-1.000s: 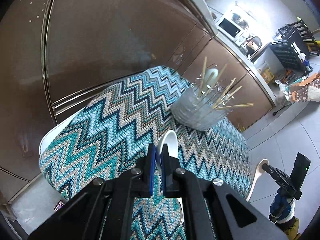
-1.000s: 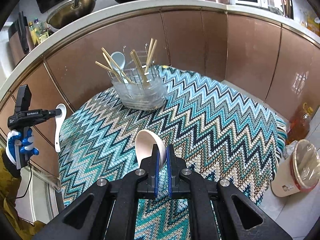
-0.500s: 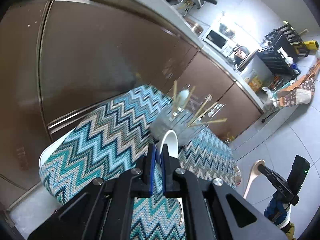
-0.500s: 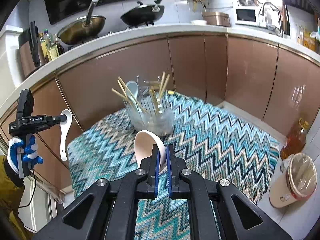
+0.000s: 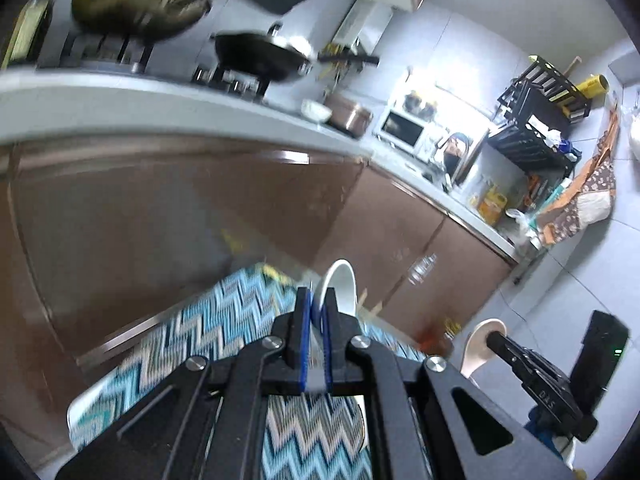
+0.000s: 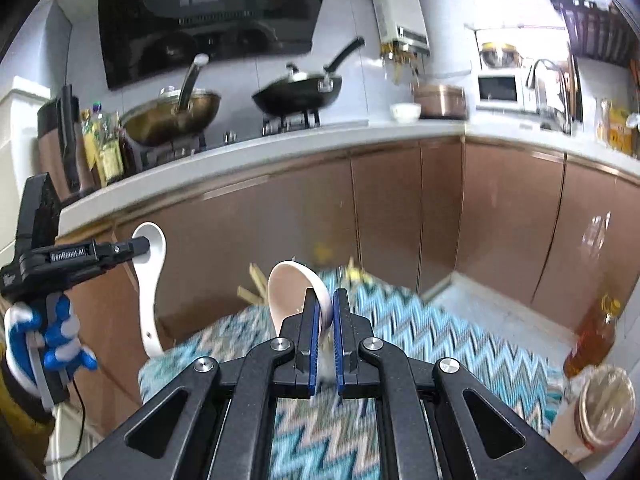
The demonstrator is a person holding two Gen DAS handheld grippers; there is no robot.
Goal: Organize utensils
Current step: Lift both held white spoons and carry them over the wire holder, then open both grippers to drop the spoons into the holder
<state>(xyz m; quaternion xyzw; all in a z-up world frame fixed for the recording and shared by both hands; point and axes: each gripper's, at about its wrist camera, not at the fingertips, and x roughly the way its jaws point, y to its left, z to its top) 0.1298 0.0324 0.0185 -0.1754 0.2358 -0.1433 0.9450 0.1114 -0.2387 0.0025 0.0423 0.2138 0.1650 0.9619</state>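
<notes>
Two white ceramic spoons in play: left spoon [image 5: 339, 284] pinched in left gripper [image 5: 316, 312], right spoon [image 6: 294, 292] pinched in right gripper [image 6: 325, 312]

Both rising since 1.0 s ago, cameras tilting up; holder dropping out of view, only chopstick tips [image 6: 256, 280] showing above zigzag cloth [image 6: 440, 344]

Judging: spoons not yet stowed, lifted clear of holder

Counting: spoons 2, grippers 2, woks on stove 2 [image 6: 296, 94]

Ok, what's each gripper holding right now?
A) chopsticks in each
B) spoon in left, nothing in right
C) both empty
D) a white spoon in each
D: the left gripper is shut on a white spoon, and the right gripper is shut on another spoon.
</notes>
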